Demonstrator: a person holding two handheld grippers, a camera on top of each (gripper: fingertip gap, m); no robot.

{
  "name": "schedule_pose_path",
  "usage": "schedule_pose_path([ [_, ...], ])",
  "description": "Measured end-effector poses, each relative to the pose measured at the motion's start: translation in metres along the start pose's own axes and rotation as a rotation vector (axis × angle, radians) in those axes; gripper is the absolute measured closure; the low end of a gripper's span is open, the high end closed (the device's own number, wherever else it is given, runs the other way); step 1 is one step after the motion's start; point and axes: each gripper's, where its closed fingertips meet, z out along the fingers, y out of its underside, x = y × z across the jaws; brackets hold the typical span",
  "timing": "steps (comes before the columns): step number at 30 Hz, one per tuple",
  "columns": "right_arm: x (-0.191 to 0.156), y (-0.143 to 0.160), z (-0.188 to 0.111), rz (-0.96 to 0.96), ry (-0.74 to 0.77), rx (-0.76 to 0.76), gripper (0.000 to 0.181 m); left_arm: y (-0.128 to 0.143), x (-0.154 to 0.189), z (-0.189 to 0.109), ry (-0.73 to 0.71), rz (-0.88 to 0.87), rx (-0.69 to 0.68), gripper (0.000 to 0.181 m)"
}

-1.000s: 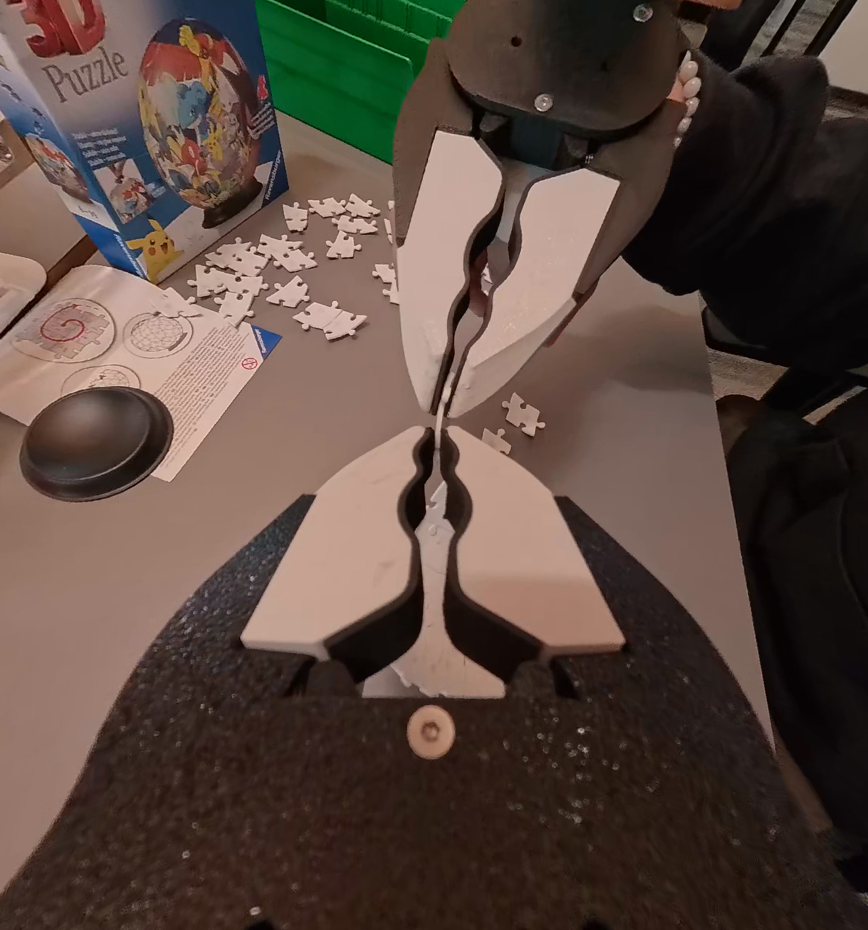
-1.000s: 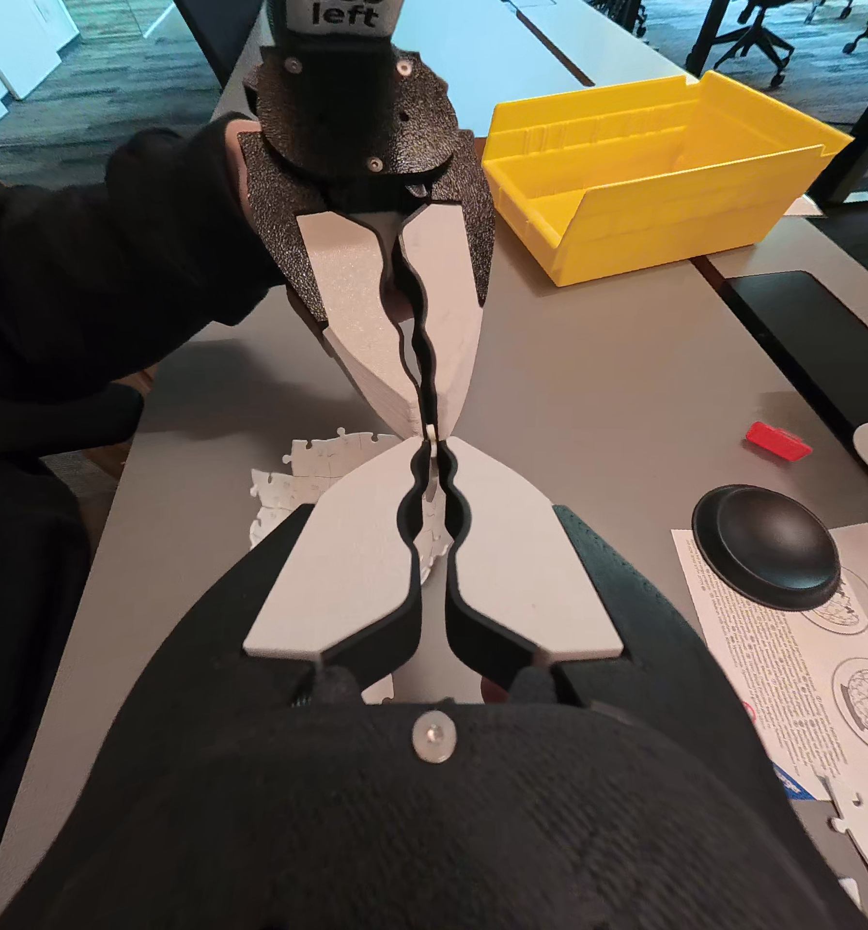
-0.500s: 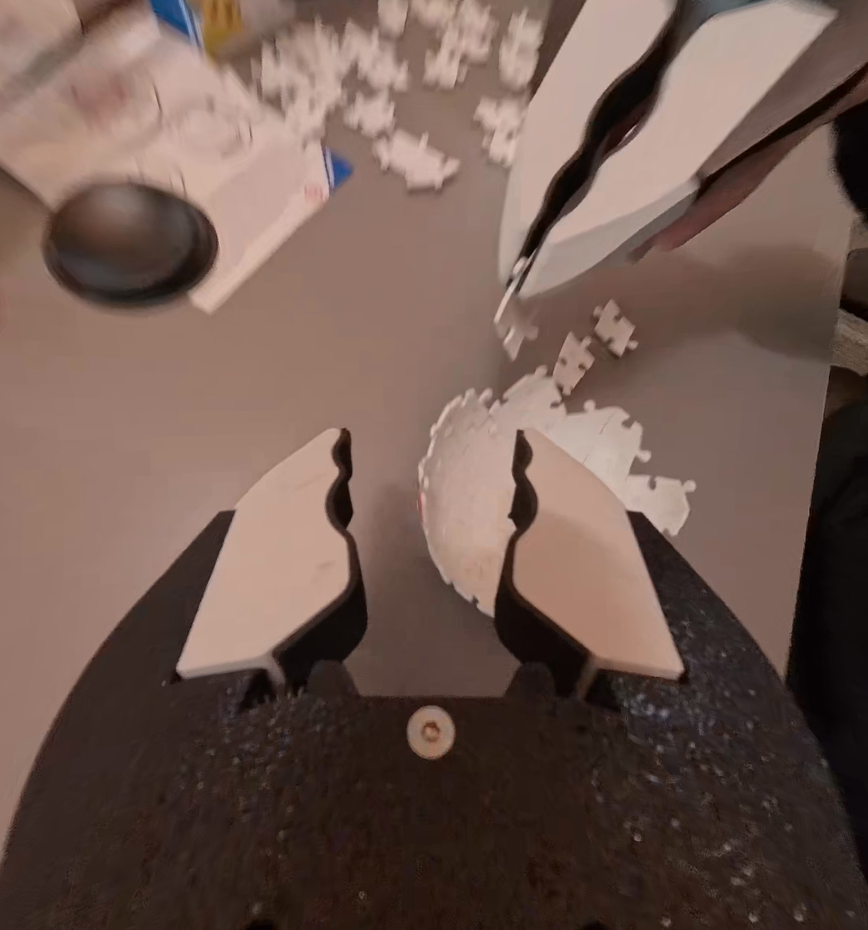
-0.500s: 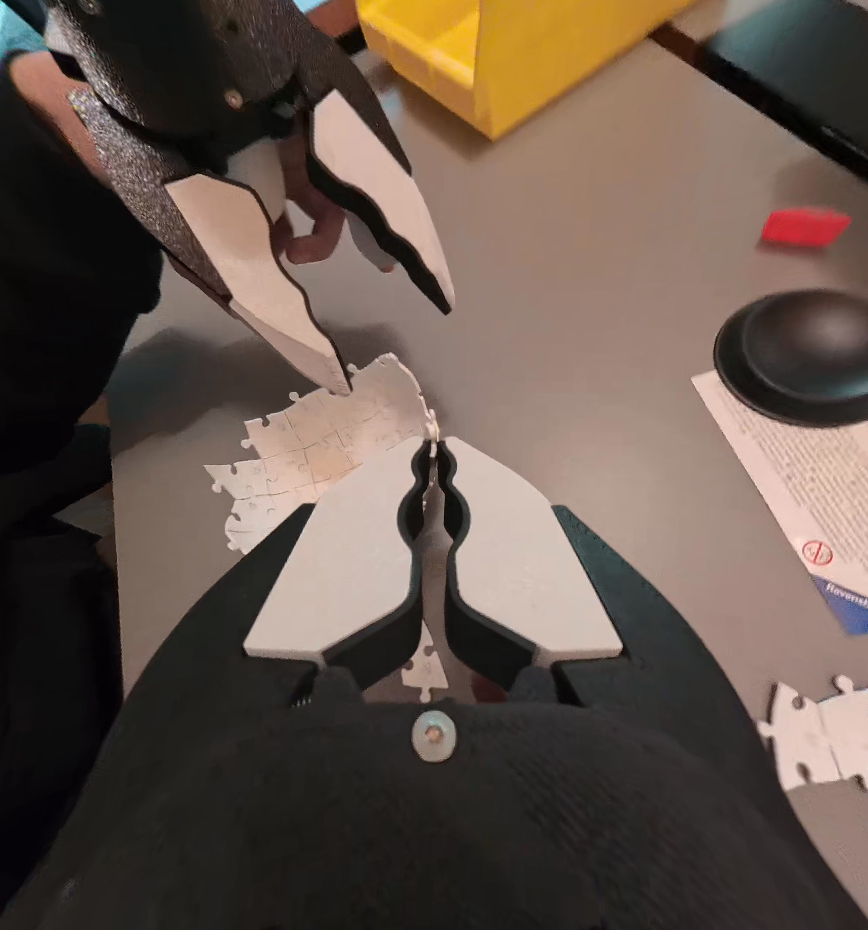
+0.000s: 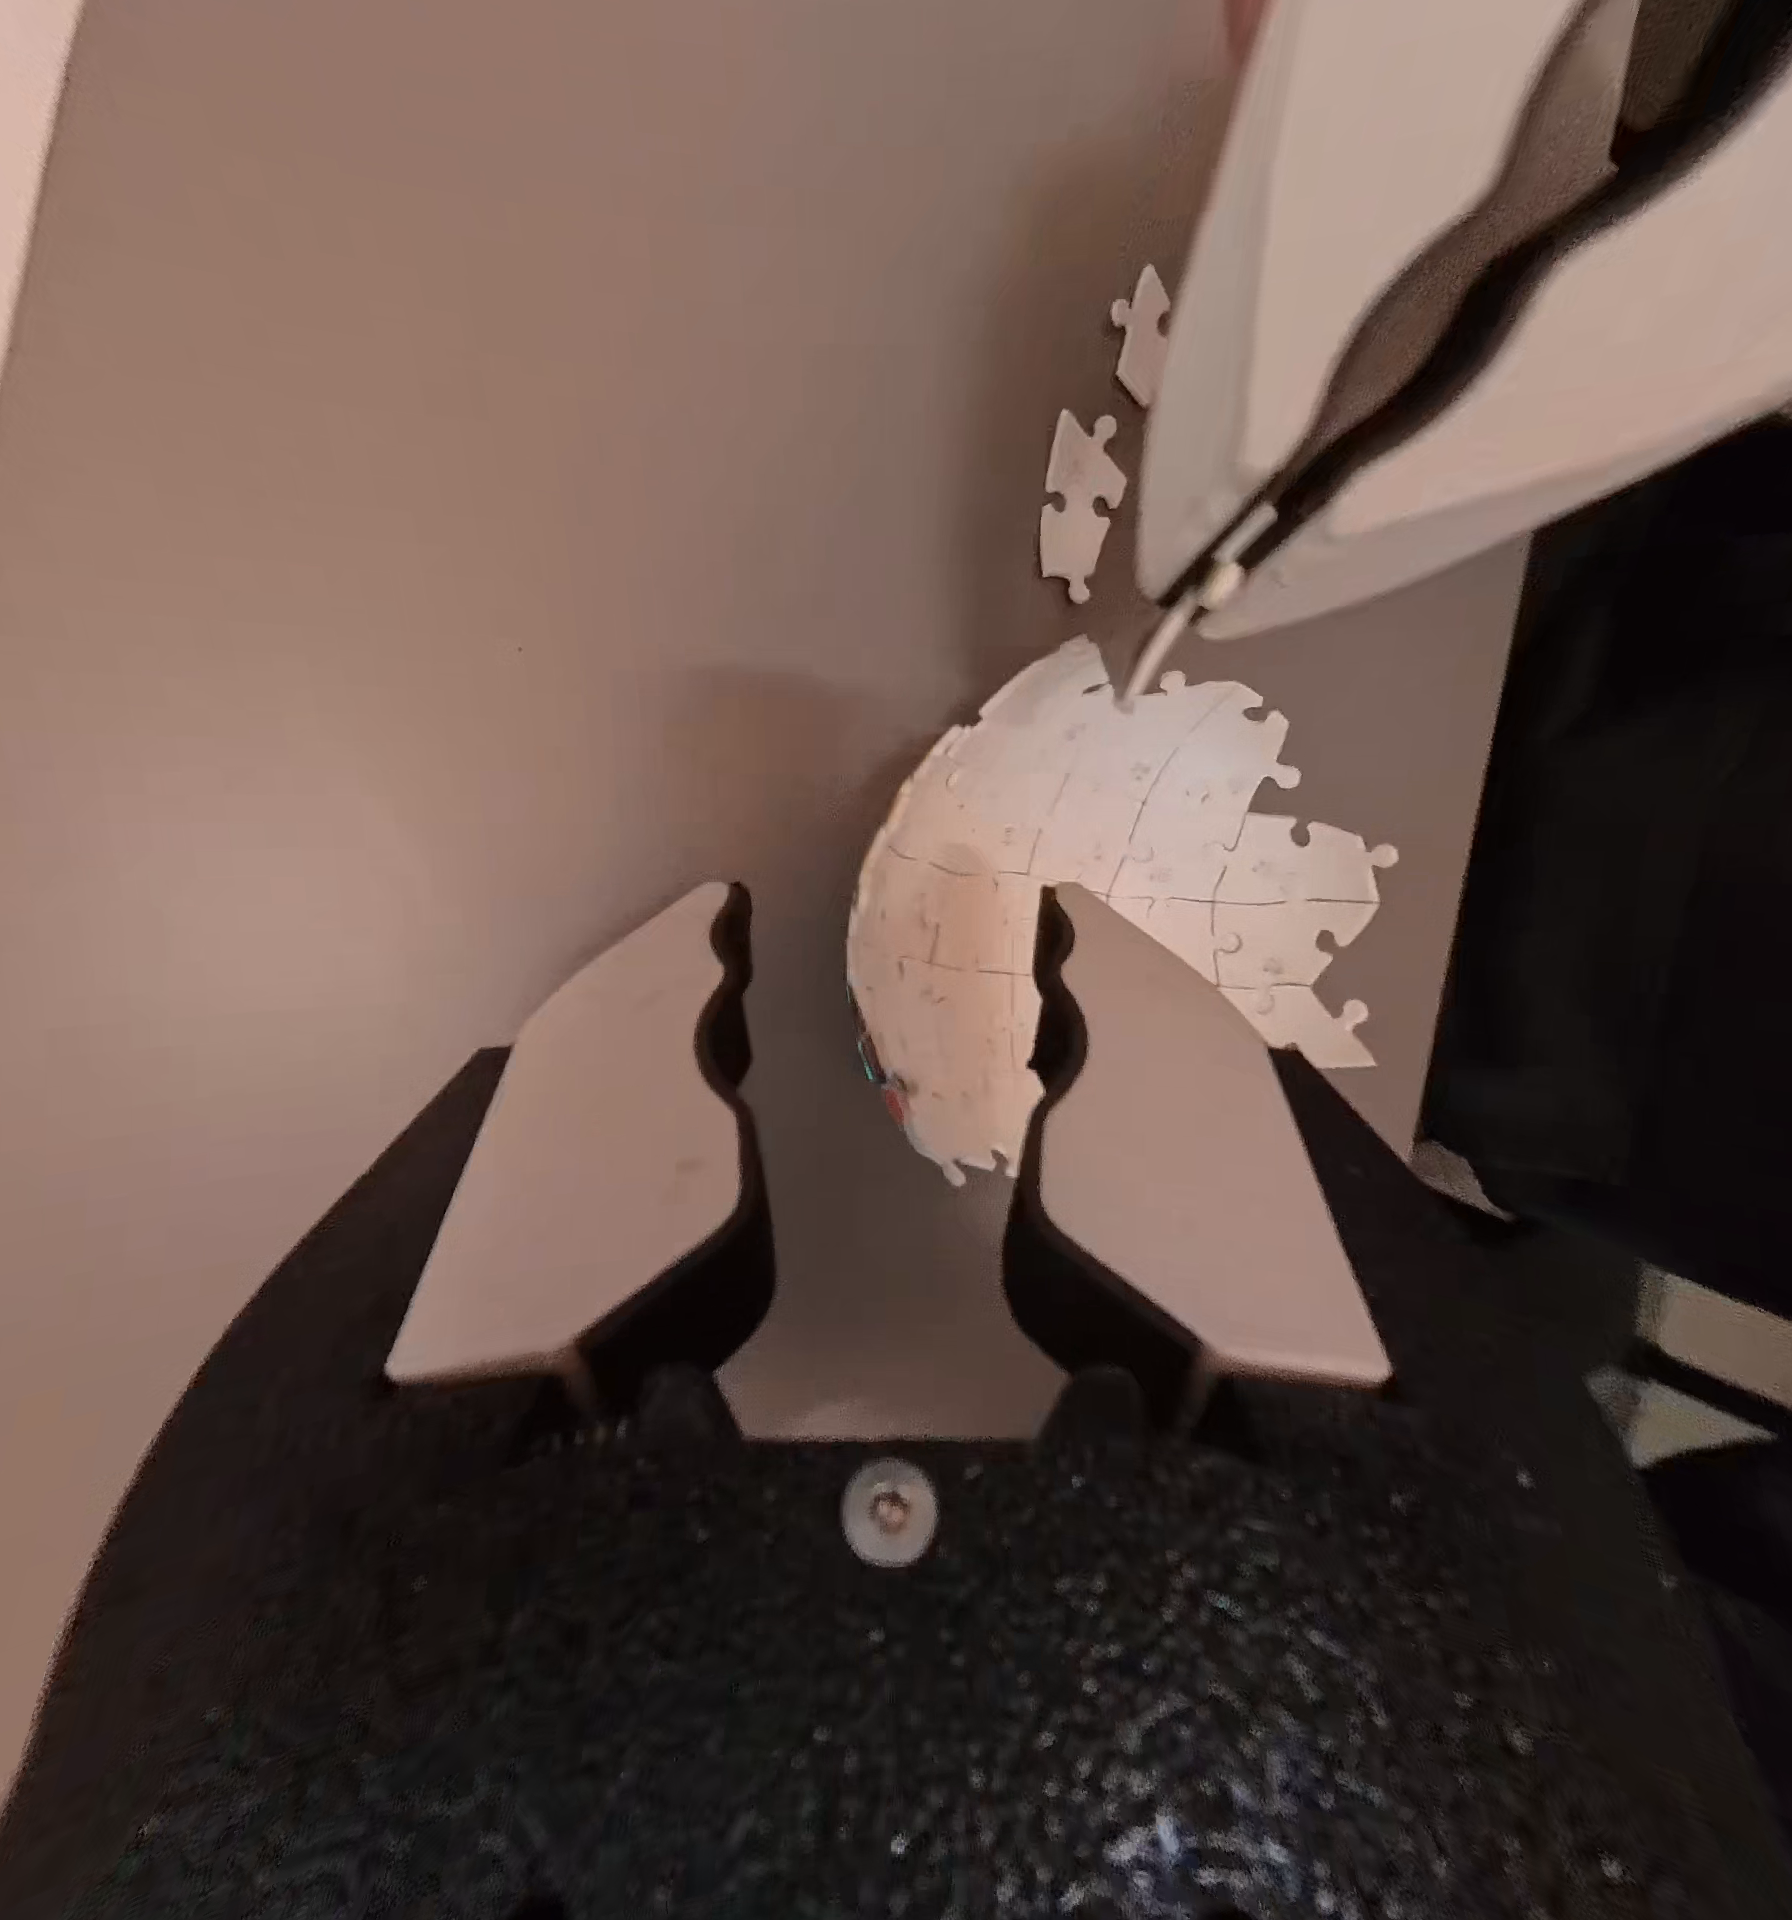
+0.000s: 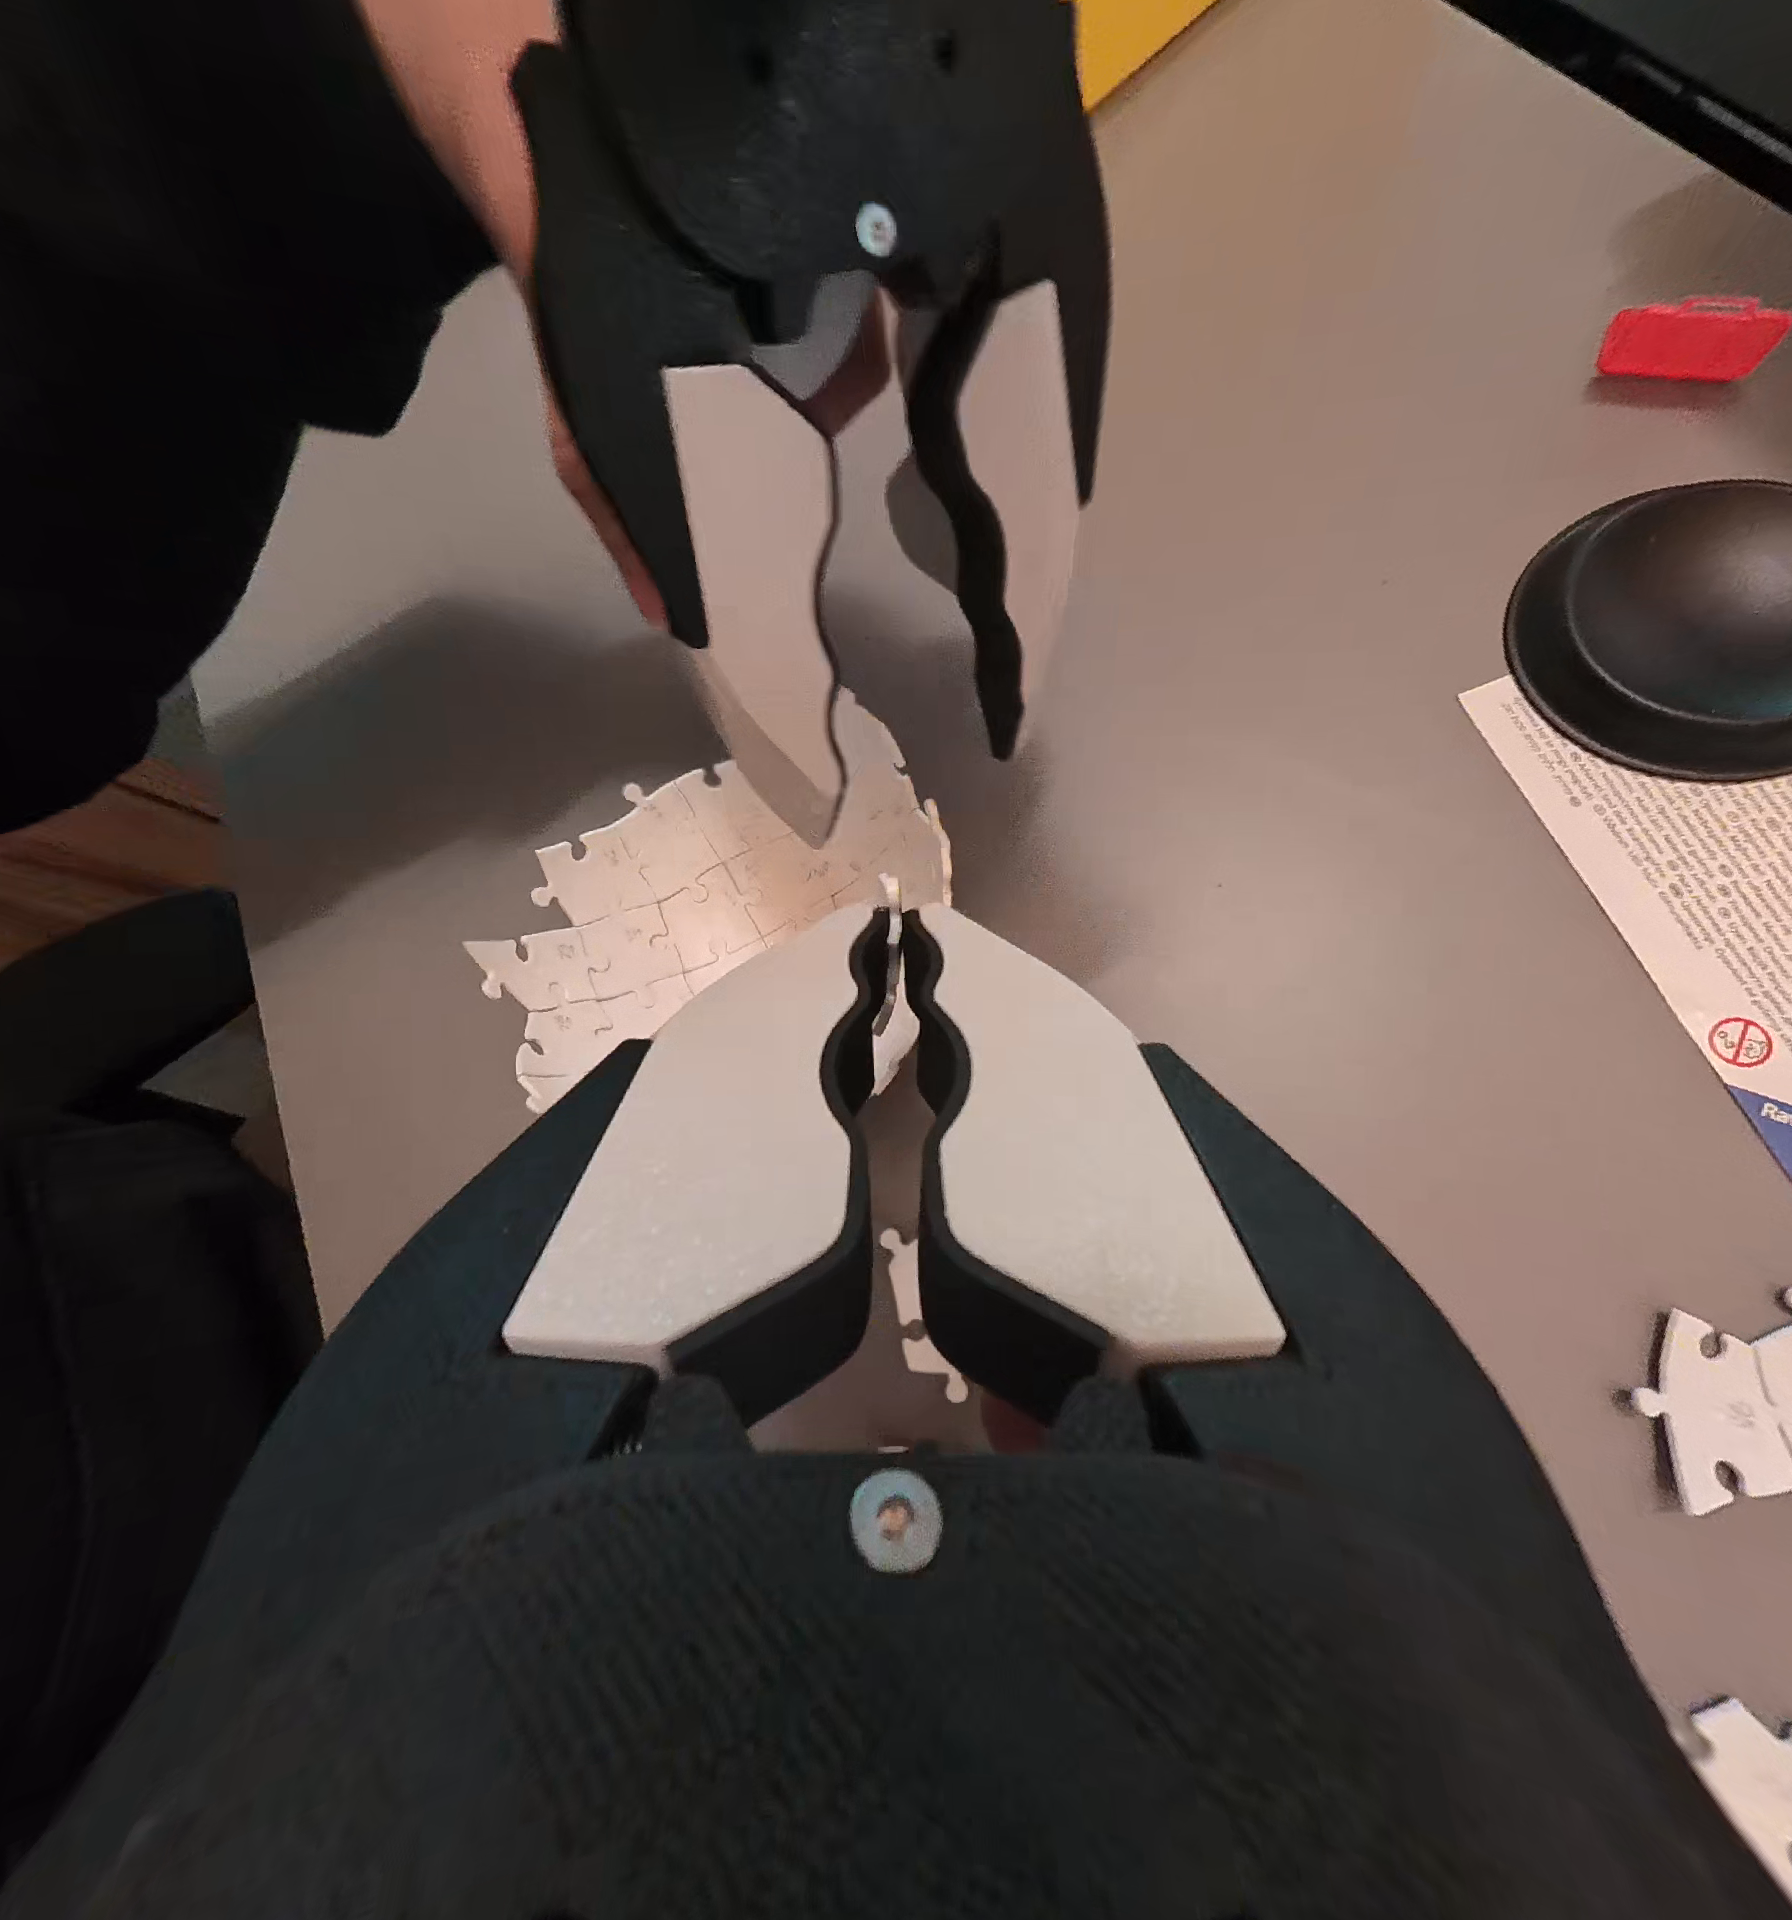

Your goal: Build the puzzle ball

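A partly built white puzzle shell [image 5: 1131,821] lies on the grey table [image 5: 404,727], curved like a bowl; it also shows in the right wrist view [image 6: 663,914]. My left gripper [image 5: 887,914] is open, low over the shell, with the shell's near rim between its jaws. In the right wrist view the left gripper [image 6: 913,784] has one fingertip [image 6: 819,821] over the shell's inside. My right gripper [image 6: 897,914] is shut on a small white puzzle piece [image 6: 887,966]. It holds the piece [image 5: 1152,655] edge-on at the shell's far rim.
Two loose pieces [image 5: 1079,499] lie just beyond the shell. More loose pieces [image 6: 1744,1423] lie at the right. A black dome stand [image 6: 1702,623] sits on an instruction sheet [image 6: 1702,935]. A red item [image 6: 1692,338] lies farther back. A dark sleeve [image 6: 144,260] is at left. The left gripper's tips are roughly 6 cm from the right gripper's. The left tips stand about 25 cm off the red item [image 6: 1692,338].
One second ago both grippers were shut tip to tip on the small piece. The left has opened and dropped to the shell. The right kept the piece and lowered it to the shell's rim.
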Motion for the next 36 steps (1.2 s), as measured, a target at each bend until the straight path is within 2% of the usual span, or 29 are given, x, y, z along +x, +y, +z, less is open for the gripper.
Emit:
schedule_pose_path([
  [2,-0.001,0.0,-0.001,0.022,0.0,0.014,0.179,0.001,-0.002,0.005,0.068,0.001,-0.079,0.131],
  [6,-0.002,0.007,-0.003,0.034,0.018,0.008,0.179,0.013,-0.007,0.019,0.103,0.033,-0.263,0.145],
  [10,-0.002,0.011,-0.004,0.058,0.02,0.015,0.179,0.016,-0.008,0.029,0.138,0.037,-0.332,0.155],
  [18,-0.001,0.012,0.009,0.07,0.037,0.021,0.179,0.014,-0.006,0.038,0.18,0.061,-0.367,0.176],
  [24,0.005,0.015,0.02,0.071,0.063,-0.014,0.179,0.018,-0.004,0.037,0.154,0.044,-0.377,0.178],
  [36,0.007,0.031,0.04,0.041,0.097,-0.149,0.178,0.02,0.001,0.037,0.165,-0.033,-0.302,0.177],
])
